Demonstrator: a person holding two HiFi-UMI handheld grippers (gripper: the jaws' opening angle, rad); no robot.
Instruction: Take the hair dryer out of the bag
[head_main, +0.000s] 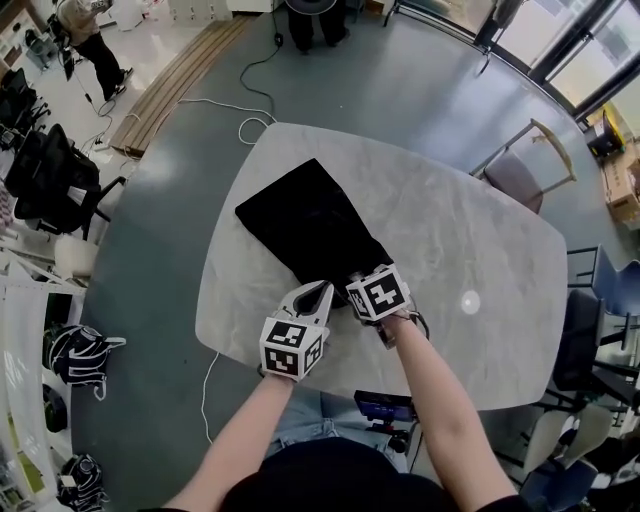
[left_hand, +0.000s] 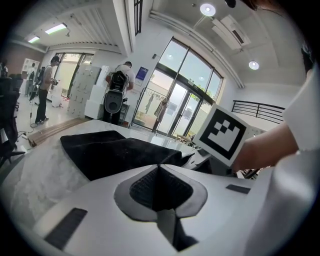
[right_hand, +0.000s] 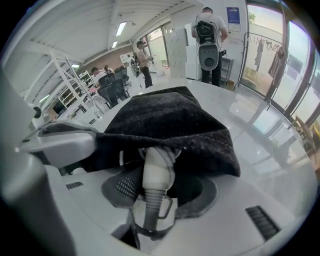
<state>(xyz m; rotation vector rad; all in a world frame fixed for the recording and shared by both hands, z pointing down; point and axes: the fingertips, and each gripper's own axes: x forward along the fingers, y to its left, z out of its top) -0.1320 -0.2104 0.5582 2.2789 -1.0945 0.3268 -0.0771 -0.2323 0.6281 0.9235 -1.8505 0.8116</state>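
Hair dryer (right_hand: 153, 175) pokes its white handle and cord end out of the black bag's (head_main: 300, 215) mouth, right between the 2 wide-set jaws of the right gripper (right_hand: 159, 152), which clamp it. Just beside, the left gripper (left_hand: 159, 167) has its jaws pinched tight on the bag's edge.
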